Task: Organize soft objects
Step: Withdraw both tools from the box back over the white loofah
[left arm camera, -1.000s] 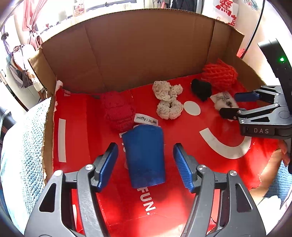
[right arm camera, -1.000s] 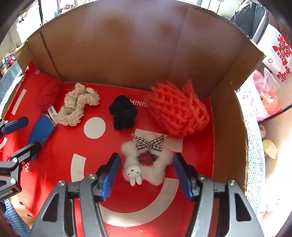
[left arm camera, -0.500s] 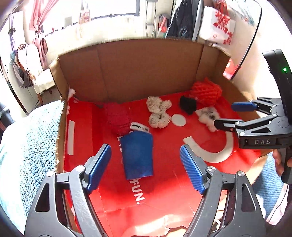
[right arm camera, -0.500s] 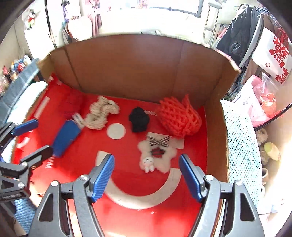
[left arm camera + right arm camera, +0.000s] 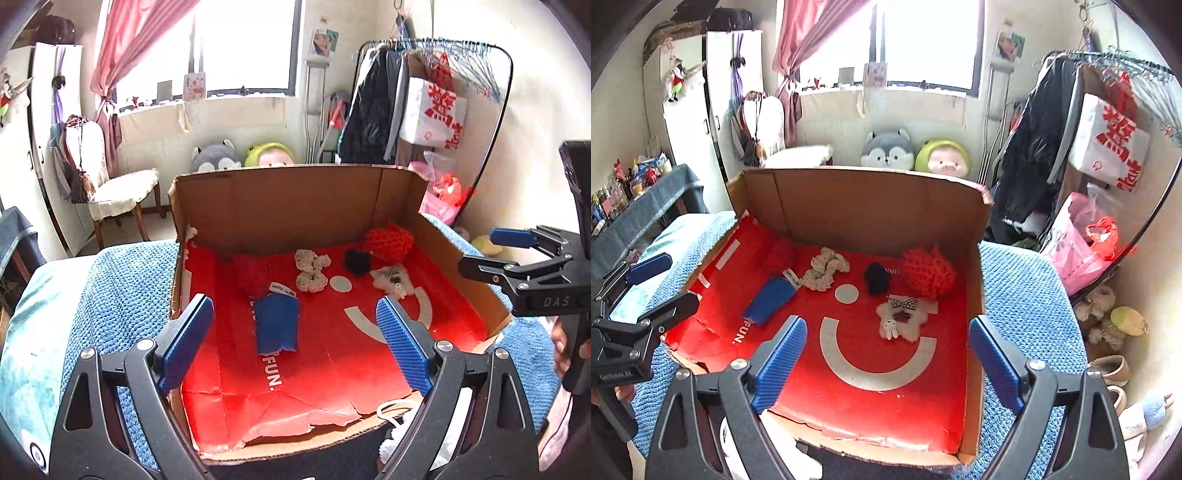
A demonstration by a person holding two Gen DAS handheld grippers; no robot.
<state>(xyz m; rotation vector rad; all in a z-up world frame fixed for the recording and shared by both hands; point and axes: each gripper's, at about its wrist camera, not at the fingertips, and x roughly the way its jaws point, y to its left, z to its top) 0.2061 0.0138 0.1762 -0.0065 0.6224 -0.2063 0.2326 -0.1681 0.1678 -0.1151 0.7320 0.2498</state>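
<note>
Six soft things lie on the red floor of the cardboard box [image 5: 871, 206], which sits on a blue knitted blanket [image 5: 1023, 295], and the risks run from that box down to the smallest piece. Its front wall is folded flat and its front edge is torn, so a careless sweep of either tool could drag the liner or push items out onto the blanket. The orange net pouf [image 5: 929, 273] rests close to the right wall, where a finger might catch the cardboard instead of the pouf. The blue roll [image 5: 276, 323] lies loose toward the left and could likely roll away if nudged from one side. The cream crochet piece [image 5: 825, 269] and the red knit [image 5: 253, 275] beside it are floppy and may snag or come up only partly. The white fluffy ring with a bow [image 5: 905, 319] and the small black piece [image 5: 877, 277] sit near each other, so one pinch could take both. Both the left gripper [image 5: 295, 343] and the right gripper [image 5: 888, 356] have just been opening; their jaws stand wide apart with nothing between them, hovering at the box's front edge, near enough side by side to bump.
</note>
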